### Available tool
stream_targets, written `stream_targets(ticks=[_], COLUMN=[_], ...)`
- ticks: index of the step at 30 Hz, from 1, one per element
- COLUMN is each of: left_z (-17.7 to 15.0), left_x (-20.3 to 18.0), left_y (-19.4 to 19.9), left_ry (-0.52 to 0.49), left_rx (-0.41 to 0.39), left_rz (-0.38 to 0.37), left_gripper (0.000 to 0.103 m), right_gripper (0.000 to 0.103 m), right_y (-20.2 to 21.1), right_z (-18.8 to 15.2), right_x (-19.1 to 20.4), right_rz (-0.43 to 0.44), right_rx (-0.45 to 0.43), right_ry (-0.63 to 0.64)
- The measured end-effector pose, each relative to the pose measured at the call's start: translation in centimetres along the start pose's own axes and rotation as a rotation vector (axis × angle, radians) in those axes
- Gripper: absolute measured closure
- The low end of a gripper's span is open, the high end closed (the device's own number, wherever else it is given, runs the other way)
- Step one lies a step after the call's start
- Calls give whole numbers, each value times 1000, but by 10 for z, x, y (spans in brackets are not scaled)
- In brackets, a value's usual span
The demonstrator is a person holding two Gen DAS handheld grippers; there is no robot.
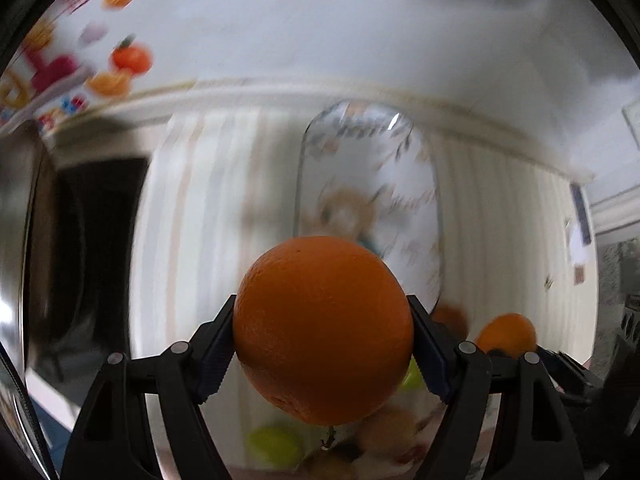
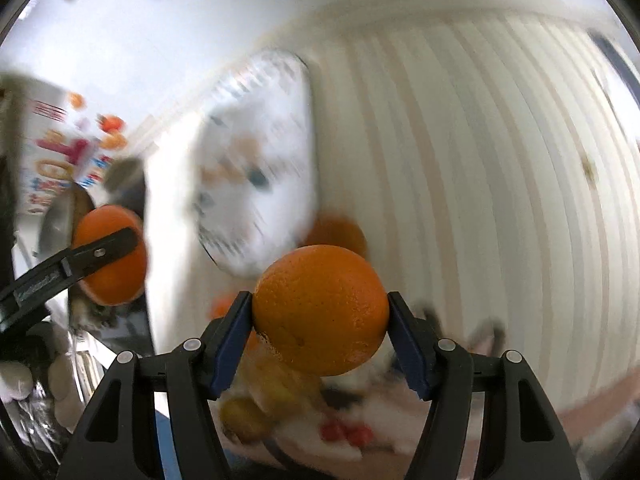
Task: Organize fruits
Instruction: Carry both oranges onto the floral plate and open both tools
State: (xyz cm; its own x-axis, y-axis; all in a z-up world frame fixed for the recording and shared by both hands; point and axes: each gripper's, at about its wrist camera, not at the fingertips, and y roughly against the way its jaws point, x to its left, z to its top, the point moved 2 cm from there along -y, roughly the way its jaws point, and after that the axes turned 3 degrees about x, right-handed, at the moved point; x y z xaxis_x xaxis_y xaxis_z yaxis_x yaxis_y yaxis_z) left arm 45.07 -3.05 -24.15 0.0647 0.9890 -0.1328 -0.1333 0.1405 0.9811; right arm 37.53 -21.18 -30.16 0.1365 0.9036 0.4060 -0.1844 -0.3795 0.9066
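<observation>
My left gripper (image 1: 323, 332) is shut on a large orange (image 1: 323, 330), held up above the striped tablecloth. My right gripper (image 2: 320, 312) is shut on a second orange (image 2: 322, 310), also held in the air. In the right wrist view the left gripper's finger (image 2: 100, 254) shows at the left, across its orange (image 2: 110, 256). In the left wrist view the other orange (image 1: 506, 334) shows low at the right. Below both grippers lie blurred fruits: a green one (image 1: 276, 446), a yellow one (image 2: 244, 418), small red ones (image 2: 346, 432). Another orange (image 2: 338, 234) lies beyond.
A long oval patterned tray (image 1: 368, 208) lies on the cream striped tablecloth (image 1: 500, 240); it also shows in the right wrist view (image 2: 256, 168). A printed box with fruit pictures (image 1: 80, 52) stands at the far left. A dark metal pot (image 1: 24, 240) is at the left edge.
</observation>
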Motion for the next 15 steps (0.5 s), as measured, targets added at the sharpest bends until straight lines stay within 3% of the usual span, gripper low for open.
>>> stream_targets(ticks=[3, 7, 15], left_z=[44, 93, 131], left_x=[-8, -9, -10], left_y=[-18, -53, -98], left_ry=[11, 24, 26], left_rx=[7, 50, 129], left_rz=[-13, -2, -11], left_gripper=[26, 26, 26], right_gripper=[35, 35, 35], right_y=[-3, -36, -107], right_z=[44, 104, 159], right_x=[20, 36, 44], right_rz=[-20, -43, -92], right_rx=[-57, -39, 81], right_ry=[106, 196, 323])
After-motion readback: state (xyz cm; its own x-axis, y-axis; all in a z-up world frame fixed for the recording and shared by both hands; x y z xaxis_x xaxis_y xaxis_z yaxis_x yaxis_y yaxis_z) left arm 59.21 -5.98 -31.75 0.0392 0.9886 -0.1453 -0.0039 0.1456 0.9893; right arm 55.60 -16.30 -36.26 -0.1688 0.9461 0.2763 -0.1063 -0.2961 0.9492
